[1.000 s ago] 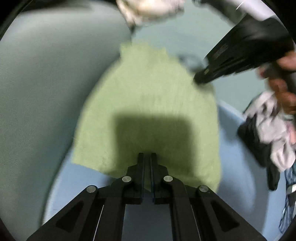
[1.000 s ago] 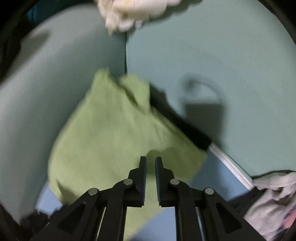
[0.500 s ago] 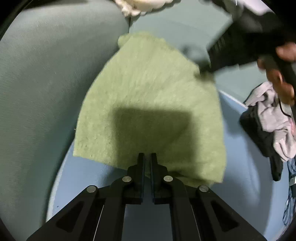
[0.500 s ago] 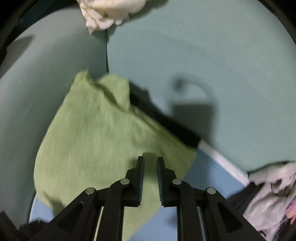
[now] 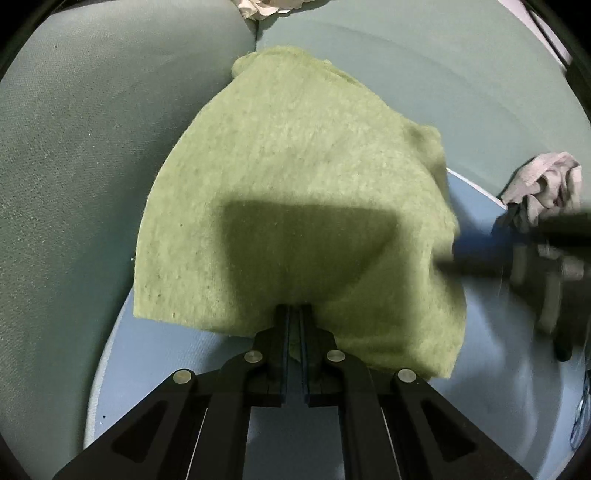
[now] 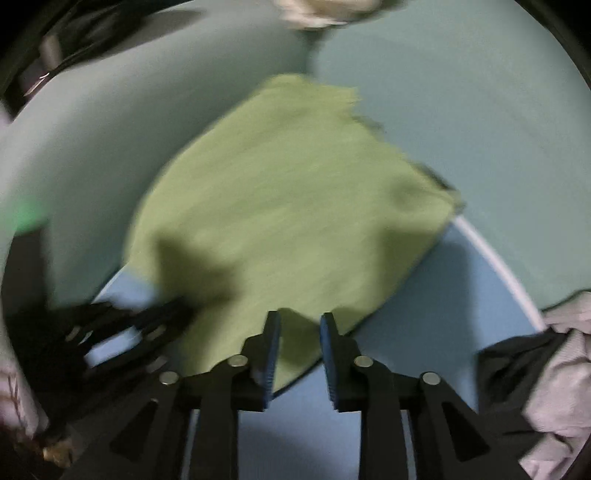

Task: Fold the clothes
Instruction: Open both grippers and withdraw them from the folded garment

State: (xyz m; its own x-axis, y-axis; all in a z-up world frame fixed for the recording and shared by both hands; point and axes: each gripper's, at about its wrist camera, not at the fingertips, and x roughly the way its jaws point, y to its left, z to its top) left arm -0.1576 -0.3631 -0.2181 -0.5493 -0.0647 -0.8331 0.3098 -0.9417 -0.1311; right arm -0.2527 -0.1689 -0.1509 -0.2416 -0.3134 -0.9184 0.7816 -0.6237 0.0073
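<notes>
A green cloth (image 5: pixel 303 206) lies spread over the edge of a blue surface (image 5: pixel 177 354) and onto a grey-green cushion (image 5: pixel 74 155). My left gripper (image 5: pixel 294 314) is shut on the cloth's near edge. My right gripper (image 6: pixel 297 325) is open, just over the cloth's (image 6: pixel 288 206) near corner, with nothing between its fingers. It shows blurred at the right of the left wrist view (image 5: pixel 517 254). The left gripper shows blurred at the lower left of the right wrist view (image 6: pixel 122 332).
A pile of grey and dark clothes (image 6: pixel 554 369) lies at the right on the blue surface (image 6: pixel 424 314); it also shows in the left wrist view (image 5: pixel 543 184). A whitish cloth (image 5: pixel 266 5) lies at the far top, by the seam between two cushions.
My right gripper let go of the cloth's far corner, opened and pulled back toward the near right. The cloth now lies flat. My left gripper kept its hold.
</notes>
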